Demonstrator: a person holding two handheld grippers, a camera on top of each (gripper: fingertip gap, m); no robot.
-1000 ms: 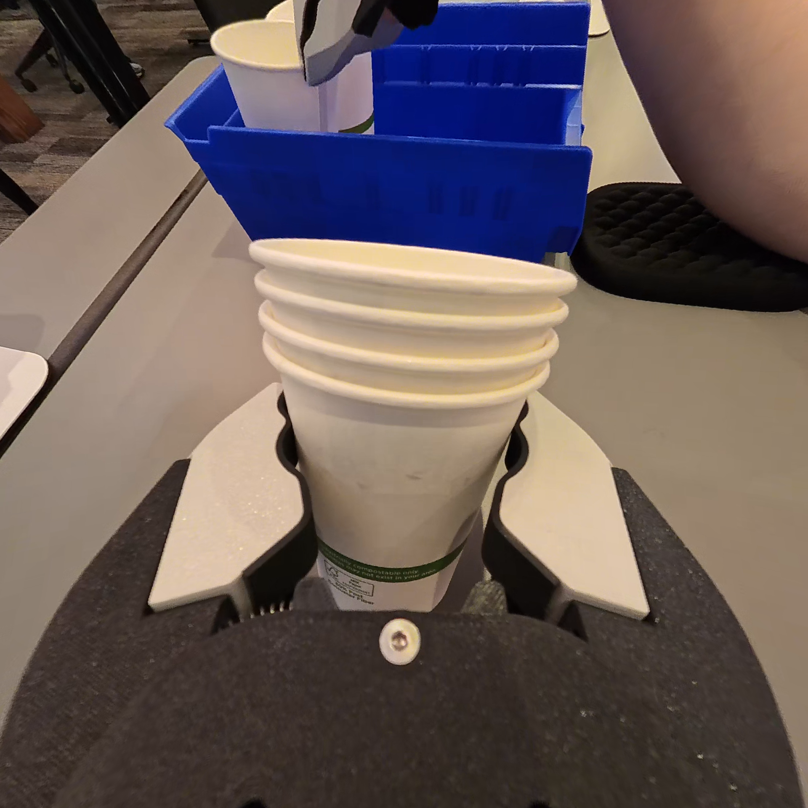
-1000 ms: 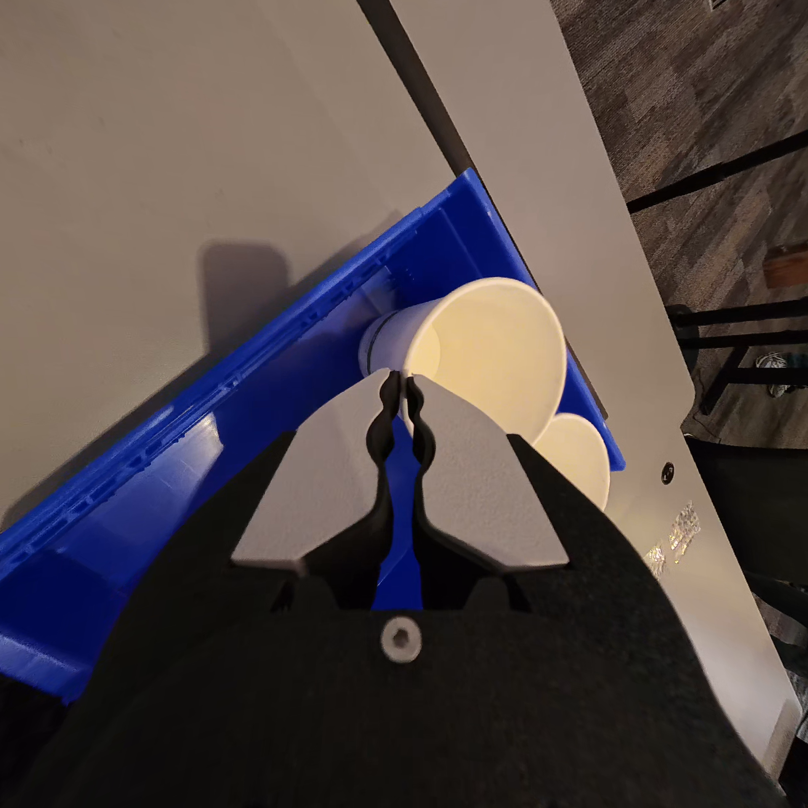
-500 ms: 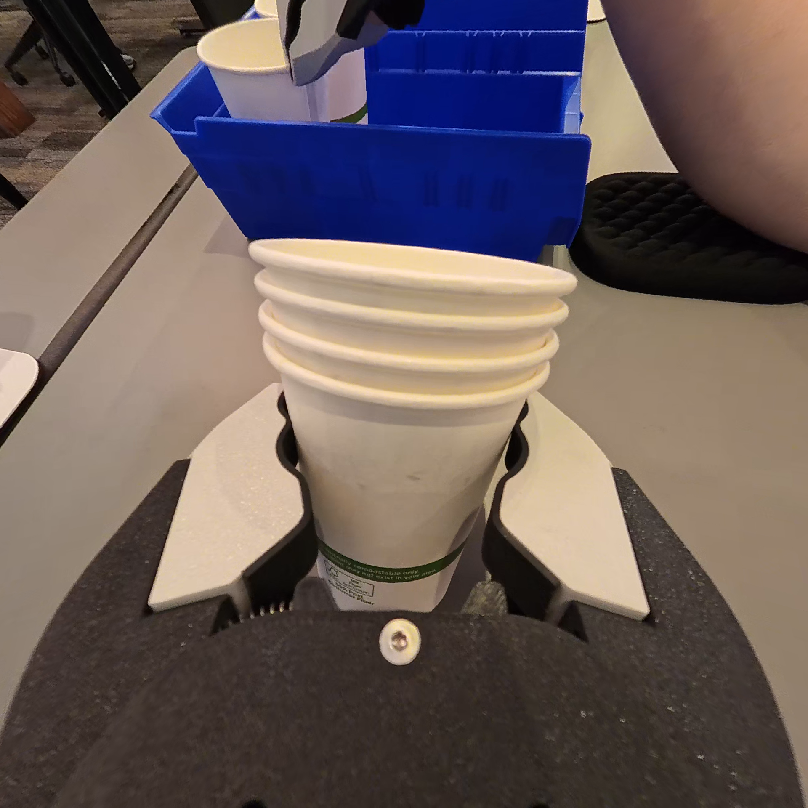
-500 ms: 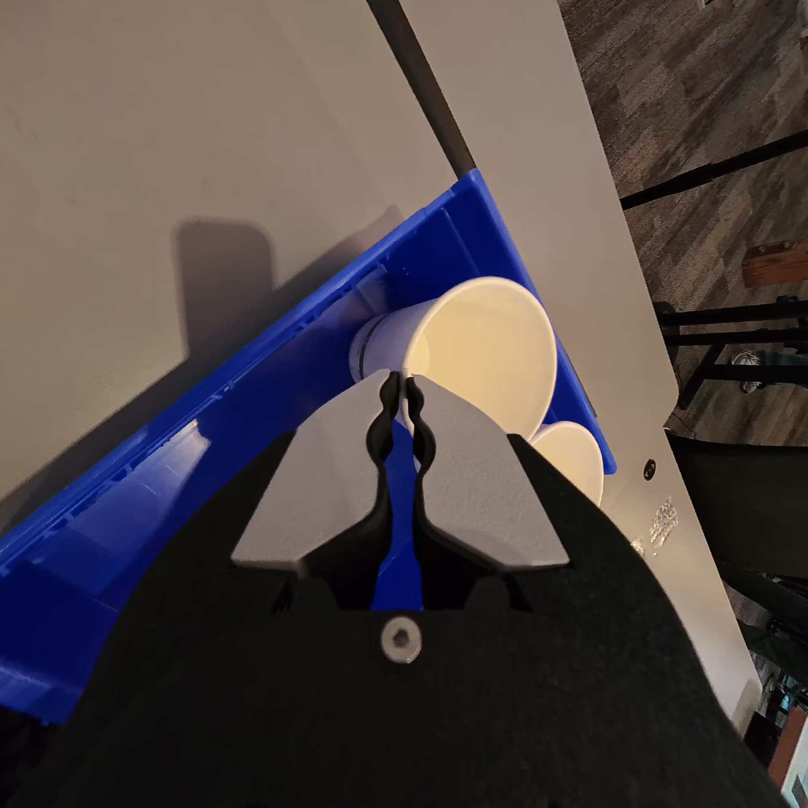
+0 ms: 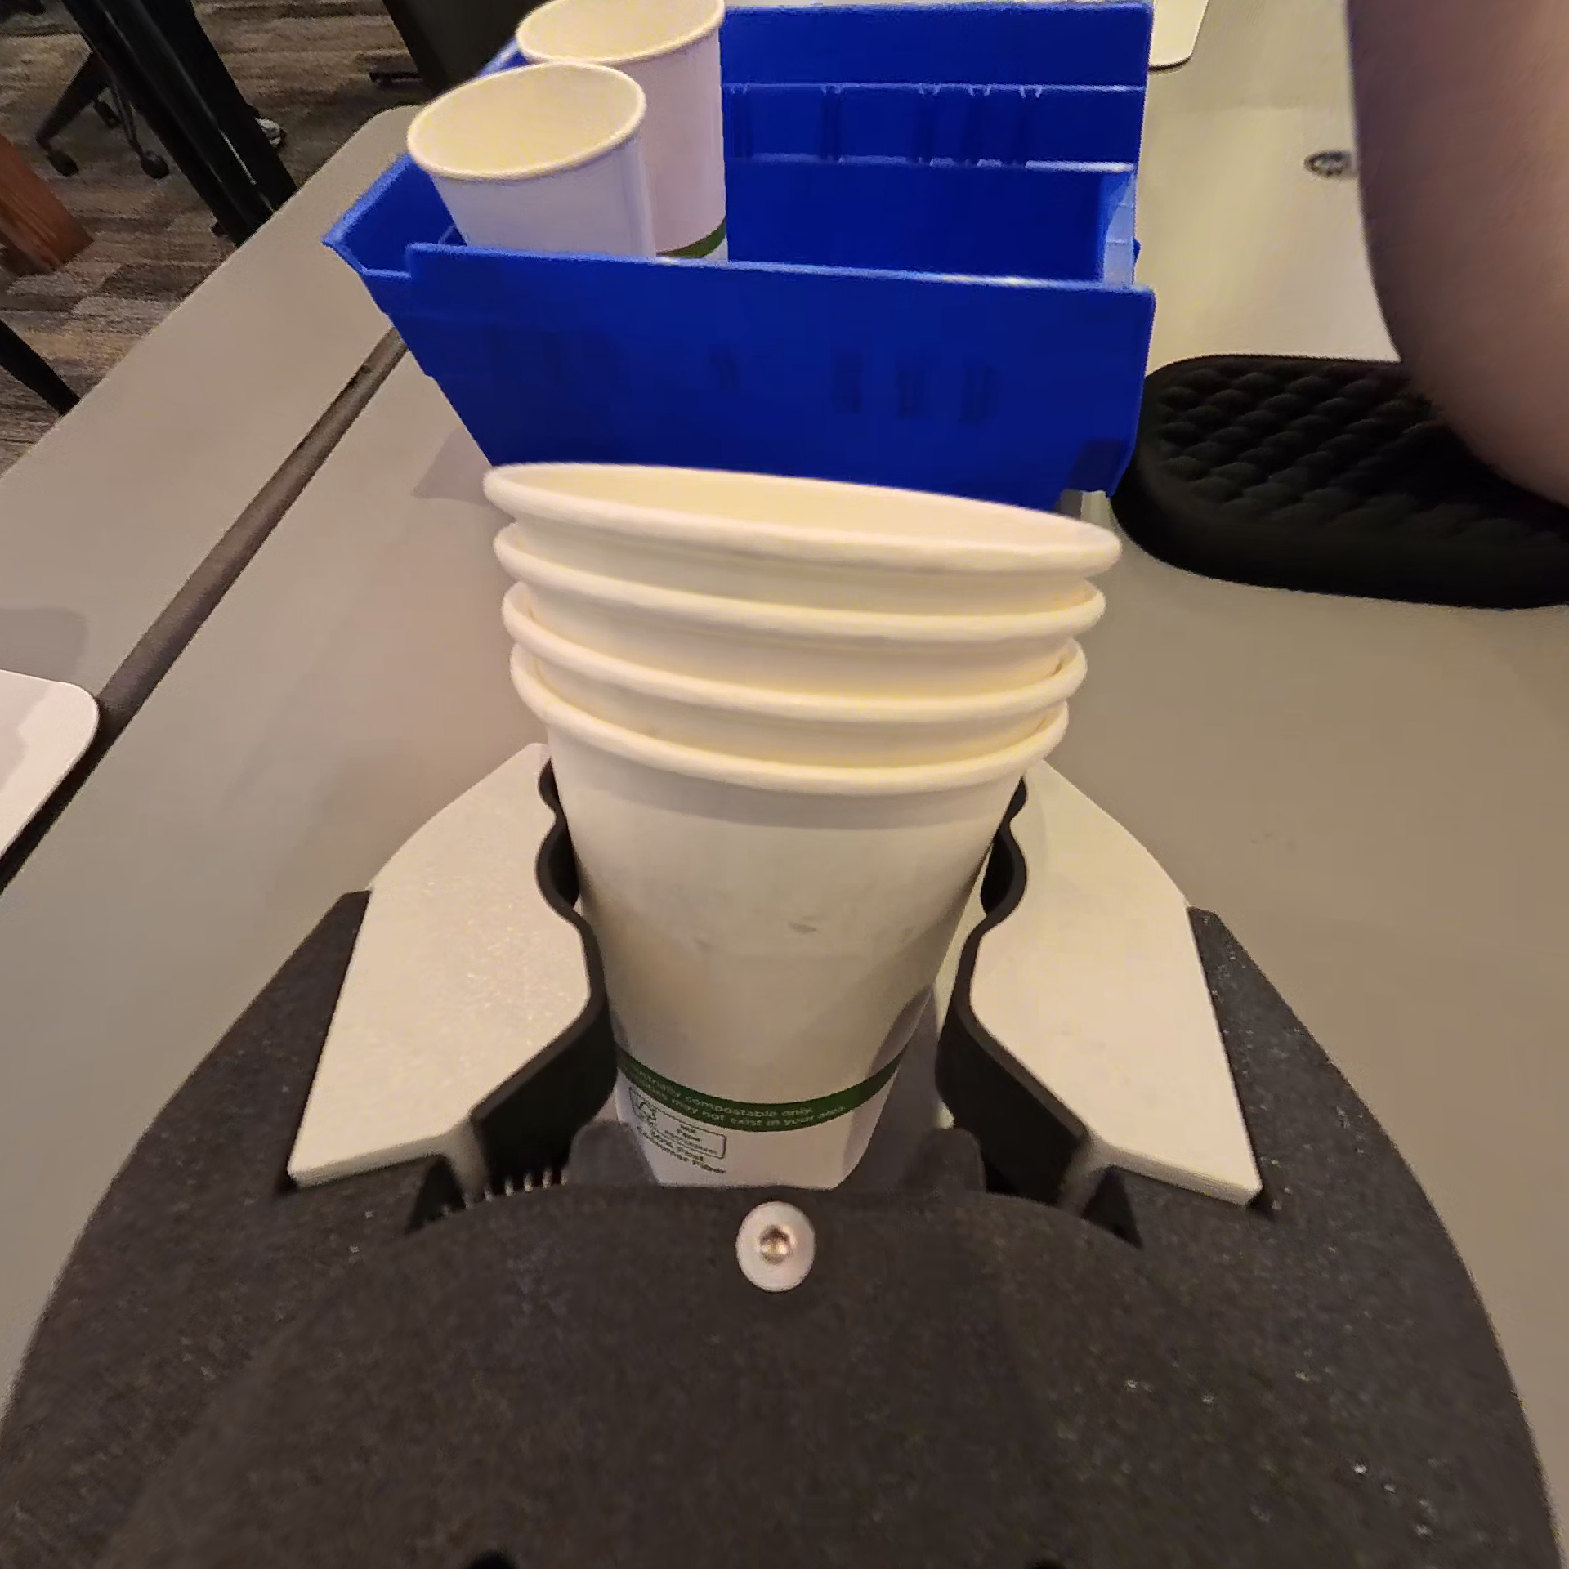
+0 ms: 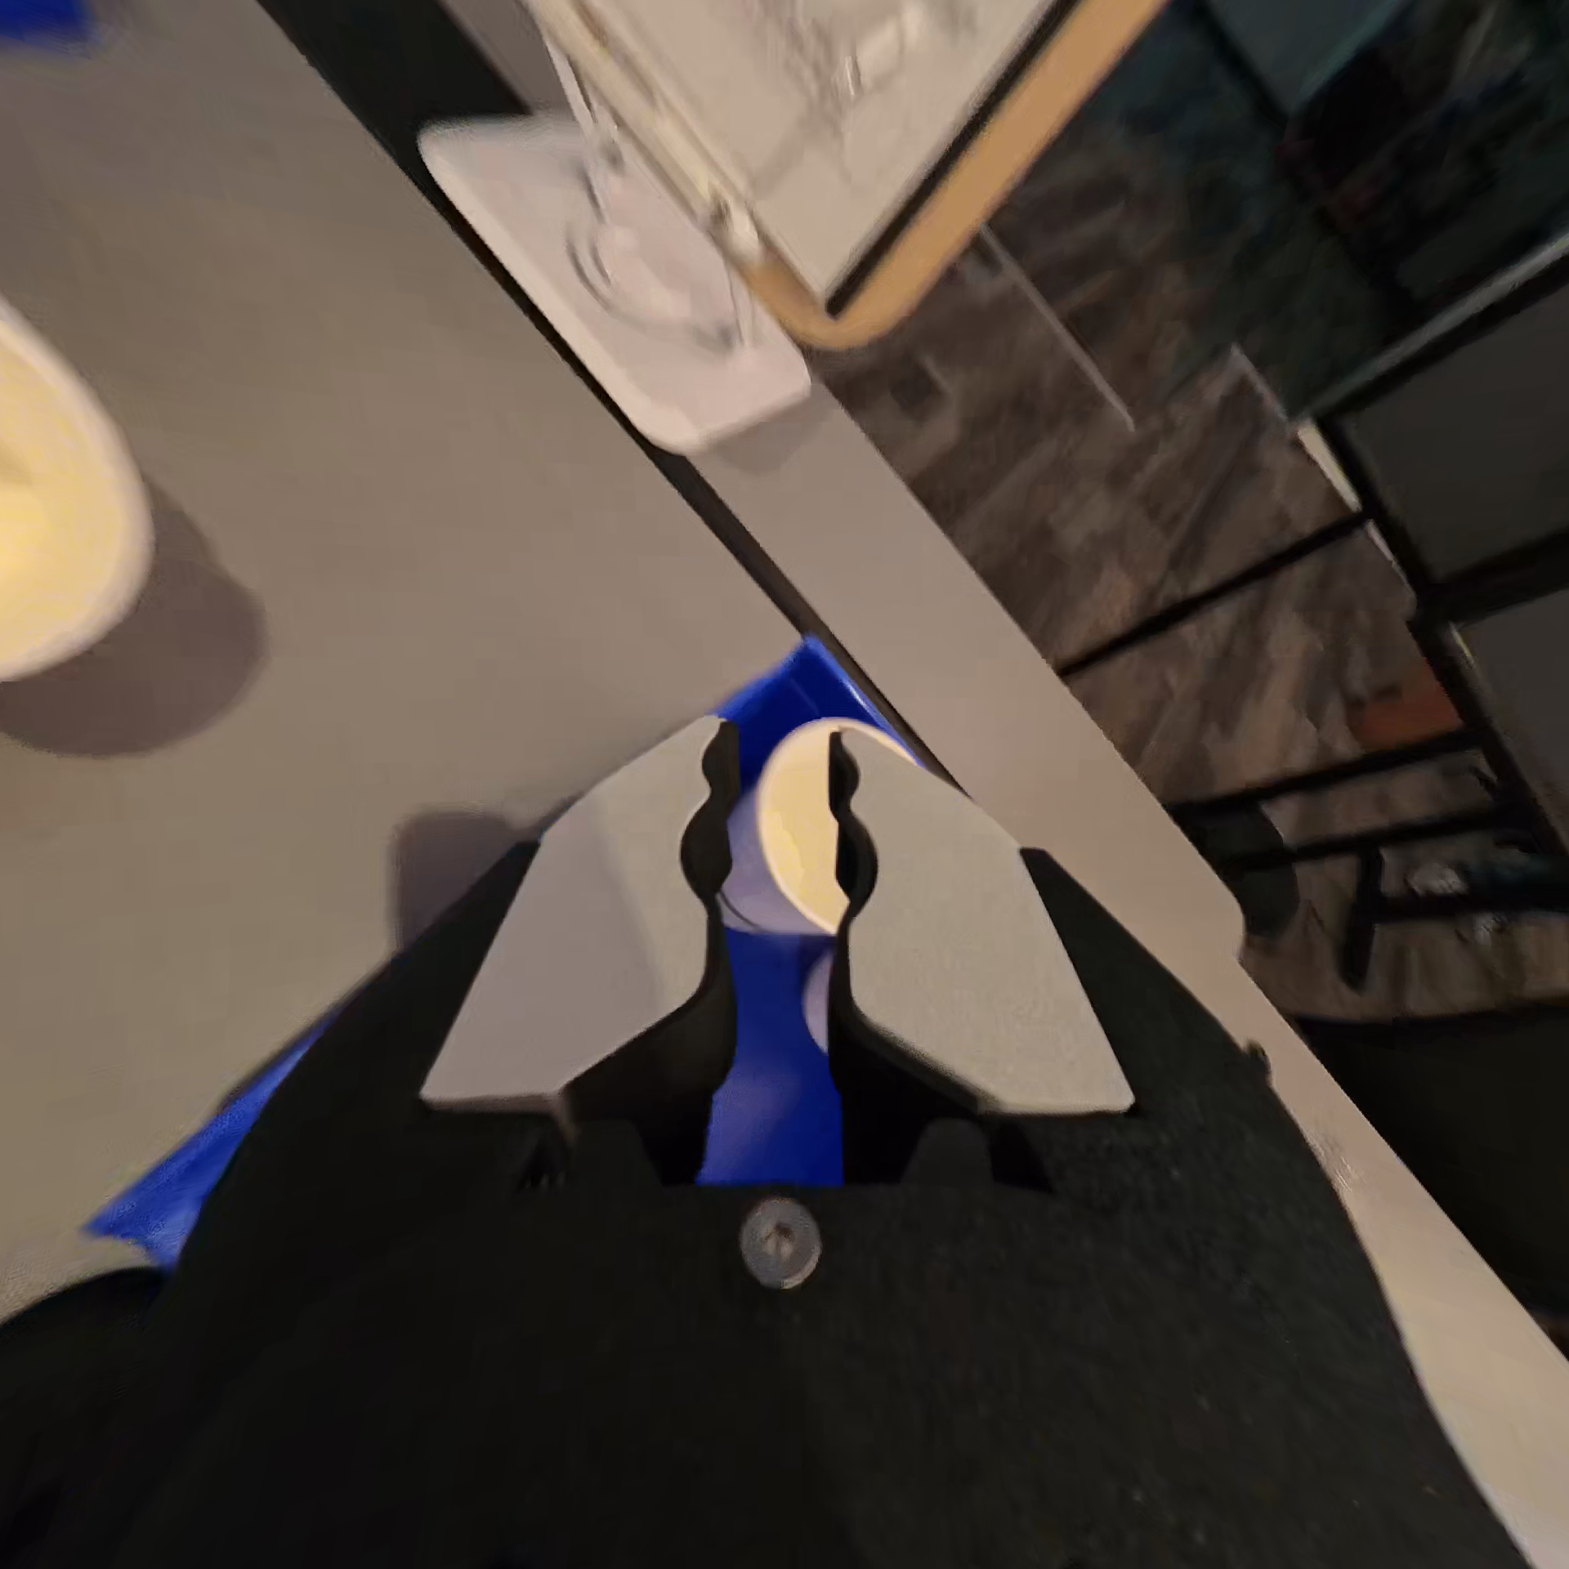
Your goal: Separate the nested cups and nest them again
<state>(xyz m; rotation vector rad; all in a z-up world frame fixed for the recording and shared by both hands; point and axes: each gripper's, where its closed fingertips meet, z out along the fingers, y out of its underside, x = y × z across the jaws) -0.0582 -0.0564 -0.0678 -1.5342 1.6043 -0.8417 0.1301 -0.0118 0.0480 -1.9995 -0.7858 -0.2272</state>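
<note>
A stack of several nested white paper cups [image 5: 790,891] stands upright between the fingers of my left gripper [image 5: 781,773], which is shut on its lower wall. Behind it a blue bin [image 5: 764,373] holds two single cups upright at its left end, a near one [image 5: 535,161] and a far one [image 5: 679,127]. My right gripper [image 6: 777,739] is open and empty, high above the bin [image 6: 764,1061]. One bin cup [image 6: 798,832] shows through its gap, apart from the fingers. The stack's rim [image 6: 51,509] shows at the left edge of the right wrist view.
A black quilted pad [image 5: 1324,475] lies right of the bin, with a person's arm [image 5: 1460,212] above it. A white flat item [image 5: 34,747] sits at the left edge. A white base with a clear stand [image 6: 628,280] sits past the table seam. Chair legs stand beyond the table edge.
My right gripper has let go of the cup's rim, opened, and lifted up and away from the bin. The released cup stands in the bin. My left gripper holds the stack as before.
</note>
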